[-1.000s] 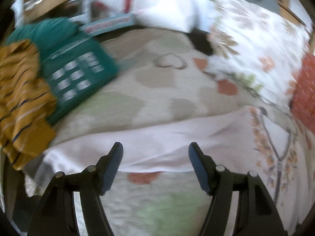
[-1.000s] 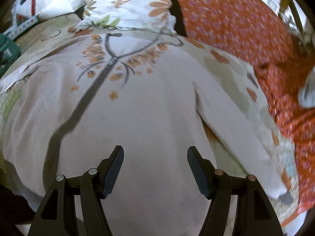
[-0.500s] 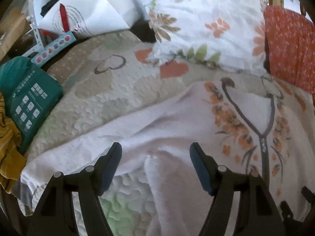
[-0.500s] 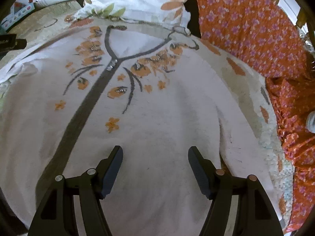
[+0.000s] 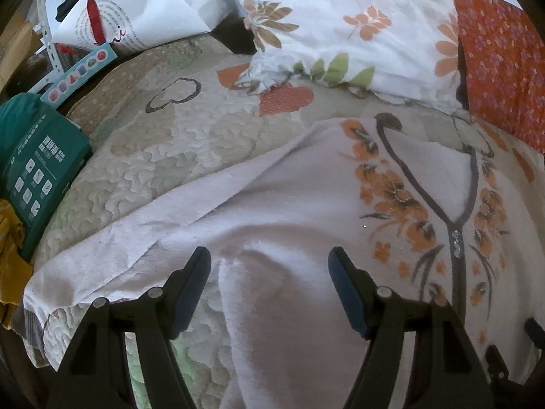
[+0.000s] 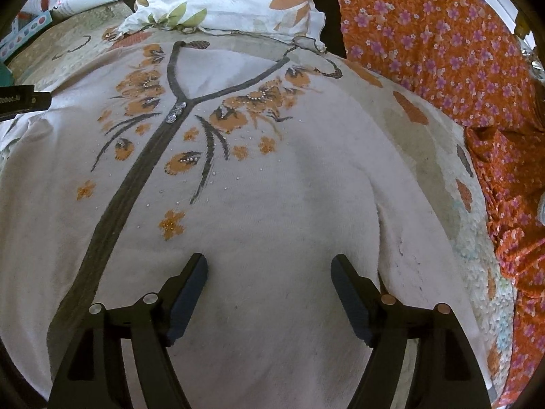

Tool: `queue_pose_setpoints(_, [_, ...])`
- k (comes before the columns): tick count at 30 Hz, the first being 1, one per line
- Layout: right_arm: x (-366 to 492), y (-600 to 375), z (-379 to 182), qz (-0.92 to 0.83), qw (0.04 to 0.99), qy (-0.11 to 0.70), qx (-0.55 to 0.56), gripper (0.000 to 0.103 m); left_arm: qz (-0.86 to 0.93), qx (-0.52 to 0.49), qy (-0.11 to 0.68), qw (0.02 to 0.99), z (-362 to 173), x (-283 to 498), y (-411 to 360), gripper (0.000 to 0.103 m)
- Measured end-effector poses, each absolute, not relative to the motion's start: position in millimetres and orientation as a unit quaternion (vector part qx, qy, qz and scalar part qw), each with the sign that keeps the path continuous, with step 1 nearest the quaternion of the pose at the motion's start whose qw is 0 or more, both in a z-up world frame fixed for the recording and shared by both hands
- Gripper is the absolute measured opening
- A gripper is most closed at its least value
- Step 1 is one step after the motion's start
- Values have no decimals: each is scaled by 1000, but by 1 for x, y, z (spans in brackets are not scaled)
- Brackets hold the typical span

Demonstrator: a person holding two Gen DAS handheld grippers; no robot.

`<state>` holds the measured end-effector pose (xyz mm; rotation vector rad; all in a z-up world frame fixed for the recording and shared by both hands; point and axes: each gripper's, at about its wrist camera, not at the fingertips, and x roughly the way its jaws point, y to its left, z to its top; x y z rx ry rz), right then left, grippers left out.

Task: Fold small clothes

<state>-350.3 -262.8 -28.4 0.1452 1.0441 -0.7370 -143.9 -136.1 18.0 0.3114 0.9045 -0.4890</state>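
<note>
A pale pink sweater (image 6: pixel 279 177) with orange flowers and a dark grey neckline and front band lies spread flat on a quilted bed. In the left wrist view the sweater (image 5: pixel 306 211) fills the right half, its left sleeve (image 5: pixel 112 252) stretched out to the left. My left gripper (image 5: pixel 269 272) is open and empty, just above the sweater near the sleeve's armpit. My right gripper (image 6: pixel 269 276) is open and empty over the sweater's lower body, left of its right sleeve (image 6: pixel 422 259).
A floral white pillow (image 5: pixel 357 27) and an orange flowered cloth (image 6: pixel 442 51) lie beyond the sweater. A green box (image 5: pixel 37 167), a yellow striped garment (image 5: pixel 10 266) and a white paper bag (image 5: pixel 136 17) sit at the left. The quilt (image 5: pixel 170 143) surrounds the sweater.
My left gripper has swung right, from the sleeve toward the sweater's body; the green box slid to the left edge. My right gripper has moved slightly up the body. Both stay open.
</note>
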Motion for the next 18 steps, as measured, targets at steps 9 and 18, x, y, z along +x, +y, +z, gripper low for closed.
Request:
queue_pose_setpoints(9, [-349, -264, -29, -345, 799, 487, 73, 82, -236, 149, 432, 858, 18, -145, -138, 71])
queue_pose_setpoints(18, [-376, -281, -24, -320, 812, 462, 160, 81, -236, 121, 449, 853, 20, -142, -136, 71])
